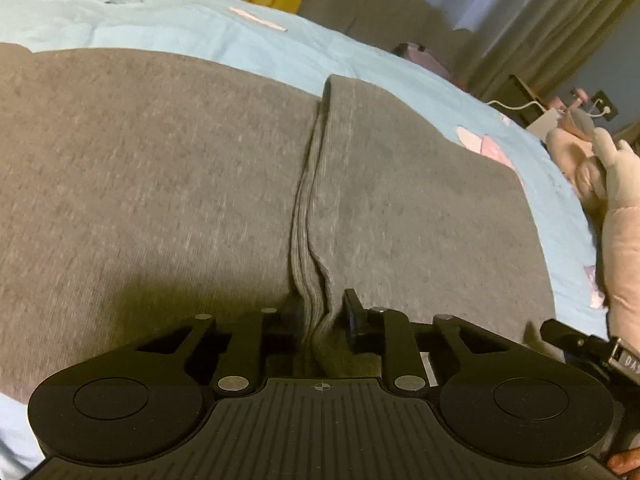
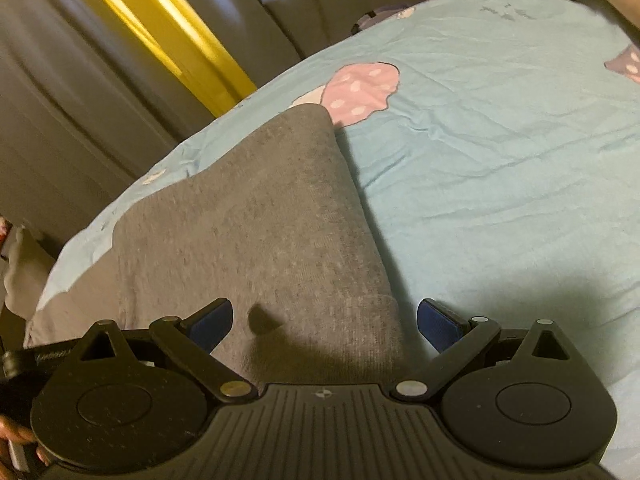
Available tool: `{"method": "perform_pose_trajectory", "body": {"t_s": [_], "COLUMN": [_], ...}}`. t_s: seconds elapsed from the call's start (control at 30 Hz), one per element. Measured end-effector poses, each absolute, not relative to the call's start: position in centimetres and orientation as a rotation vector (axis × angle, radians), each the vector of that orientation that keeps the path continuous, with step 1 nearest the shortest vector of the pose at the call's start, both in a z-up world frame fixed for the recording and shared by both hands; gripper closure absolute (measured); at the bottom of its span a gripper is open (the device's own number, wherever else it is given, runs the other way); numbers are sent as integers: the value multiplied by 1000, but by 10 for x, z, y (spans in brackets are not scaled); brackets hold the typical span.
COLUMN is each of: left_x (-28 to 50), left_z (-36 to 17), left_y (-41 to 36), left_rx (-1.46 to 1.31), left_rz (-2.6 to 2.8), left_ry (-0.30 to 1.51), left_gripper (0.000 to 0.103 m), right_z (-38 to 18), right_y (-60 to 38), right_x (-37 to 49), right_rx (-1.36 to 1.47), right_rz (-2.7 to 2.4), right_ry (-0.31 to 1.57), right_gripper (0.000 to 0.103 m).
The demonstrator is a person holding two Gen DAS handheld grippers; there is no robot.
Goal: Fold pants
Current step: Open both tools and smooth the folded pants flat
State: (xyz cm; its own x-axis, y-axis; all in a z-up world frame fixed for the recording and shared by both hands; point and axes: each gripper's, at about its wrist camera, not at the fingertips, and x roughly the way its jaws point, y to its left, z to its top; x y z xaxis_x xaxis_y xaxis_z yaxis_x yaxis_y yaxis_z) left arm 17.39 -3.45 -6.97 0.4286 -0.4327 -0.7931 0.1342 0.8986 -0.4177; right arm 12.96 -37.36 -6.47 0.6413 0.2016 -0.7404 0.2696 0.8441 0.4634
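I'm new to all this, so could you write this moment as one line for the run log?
task: fold pants | left gripper: shut on grey pants edge | right gripper: open over pants | surface: blue bedsheet

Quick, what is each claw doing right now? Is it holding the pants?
Left claw: closed, pinching a bunched fold of the gray pants.
Right claw: open, holding nothing, fingers either side of the pants' edge.
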Motion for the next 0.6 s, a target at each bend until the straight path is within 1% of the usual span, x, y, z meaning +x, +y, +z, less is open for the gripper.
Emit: {"method": "perform_pose_trajectory", "body": {"t_s": [0.07, 0.17, 0.23, 0.3, 0.33, 0.37, 0.5, 0.53, 0.57, 0.6], "left_x": [171, 163, 162, 166, 167, 167, 175, 181, 190, 201], "left_z": [-63, -45, -42, -52, -56, -56, -33, -29, -26, -24], "left_y": [-30, -25, -25, -27, -29, -29, -28, -29, -29, -30], "left_rx": [-314, -294, -245, -163, -122, -104, -129, -146, -163, -178], "left_rz": [-375, -403, -388, -345, -321, -313, -292, -300, -306, -310], "left_ry": [1037, 939, 930, 970, 986, 976, 883, 876, 876, 875], "left_gripper": [86, 86, 86, 83, 71, 64, 57, 49, 44, 43], "right_z": [-63, -62, -63, -66, -67, -68, -67, -67, -67, -68], "right_y": [-369, -365, -364, -364, -364, -365, -367, -367, -366, -366], "right_x": [130, 129, 131, 136, 137, 138, 135, 134, 134, 136], "right_rx": [555, 530, 517, 512, 514, 517, 534, 532, 528, 528], "right_rz": [-34, -20, -30, -42, -47, -54, -49, -49, -52, -50], "right_ry": [884, 875, 888, 917, 931, 941, 898, 887, 882, 883], "right_gripper": [4, 4, 4, 4, 4, 4, 4, 4, 4, 4]}}
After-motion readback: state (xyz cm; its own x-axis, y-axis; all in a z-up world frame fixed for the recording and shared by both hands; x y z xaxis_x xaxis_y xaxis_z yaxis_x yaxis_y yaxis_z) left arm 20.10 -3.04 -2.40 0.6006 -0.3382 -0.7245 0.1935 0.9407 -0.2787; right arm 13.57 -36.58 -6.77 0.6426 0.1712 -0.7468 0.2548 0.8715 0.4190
